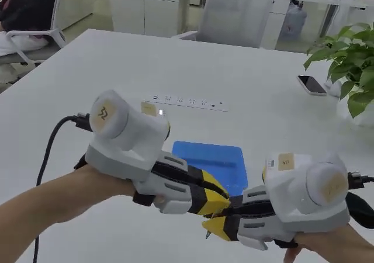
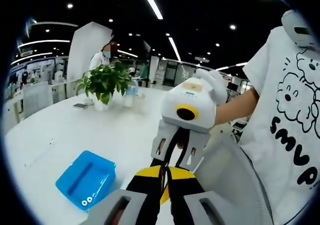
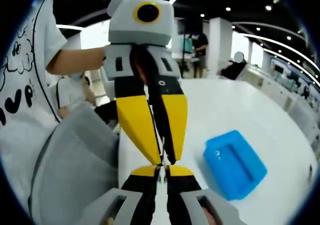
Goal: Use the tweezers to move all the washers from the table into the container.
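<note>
Head view, left to right
- Black cable (image 1: 49, 140): trails down the left edge
- Left gripper (image 1: 219, 201): lower centre, jaws clenched, yellow tips set tip to tip with the right gripper (image 1: 213, 225); cannot tell whether anything is pinched
- Power strip (image 1: 187, 102): mid-frame on the white table (image 1: 263, 123)
- Blue container (image 1: 210, 158): on the table just behind the meeting tips; the left gripper view shows small pale washers (image 2: 86, 201) at its near corner
- Right gripper: lower right, jaws likewise drawn closed, contents unclear
- Phone (image 1: 311, 85), potted plant (image 1: 350, 52): right edge
</note>
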{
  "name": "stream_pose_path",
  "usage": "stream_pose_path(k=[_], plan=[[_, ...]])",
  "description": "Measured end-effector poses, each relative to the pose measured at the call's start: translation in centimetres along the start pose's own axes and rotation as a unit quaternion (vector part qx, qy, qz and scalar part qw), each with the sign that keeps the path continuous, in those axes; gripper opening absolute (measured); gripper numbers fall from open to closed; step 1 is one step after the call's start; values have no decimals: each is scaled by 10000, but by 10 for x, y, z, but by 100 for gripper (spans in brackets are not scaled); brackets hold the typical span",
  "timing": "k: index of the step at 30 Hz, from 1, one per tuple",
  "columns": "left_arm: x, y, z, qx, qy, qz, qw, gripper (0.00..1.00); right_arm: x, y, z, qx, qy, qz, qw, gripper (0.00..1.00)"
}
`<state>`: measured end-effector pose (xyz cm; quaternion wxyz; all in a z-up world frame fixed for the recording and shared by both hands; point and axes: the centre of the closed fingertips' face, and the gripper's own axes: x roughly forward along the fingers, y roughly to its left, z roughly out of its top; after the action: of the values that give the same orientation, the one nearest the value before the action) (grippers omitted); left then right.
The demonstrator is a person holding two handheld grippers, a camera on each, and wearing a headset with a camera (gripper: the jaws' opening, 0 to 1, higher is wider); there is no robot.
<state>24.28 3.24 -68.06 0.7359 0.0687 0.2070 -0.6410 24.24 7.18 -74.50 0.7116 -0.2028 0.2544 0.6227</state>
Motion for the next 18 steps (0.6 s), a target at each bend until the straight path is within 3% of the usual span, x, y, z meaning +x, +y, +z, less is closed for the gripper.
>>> stream_pose_path(k=[4,5,10,14,16,18], plan=[[3,2,-6,223,40,30,9997,0,2,0,-8,32,76,31,10000,3],[3,5,-10,391,114,72,9991,0,2,-3,-12,83,129,6,9999,3],[3,11,-21,513,336,147,9980,0,3,-7,-23,158,245,-18,9996,4],[8,15,-32,891,719,253,9931,0,6,-14,-35,-3,540,-46,9985,5],[11,17,-43,967,1015,255,9898,0,8,-16,-45,-162,796,-27,9967,5],[15,19,-48,1060,1109,275,9878,0,12,-17,-50,-274,871,-30,9958,5]])
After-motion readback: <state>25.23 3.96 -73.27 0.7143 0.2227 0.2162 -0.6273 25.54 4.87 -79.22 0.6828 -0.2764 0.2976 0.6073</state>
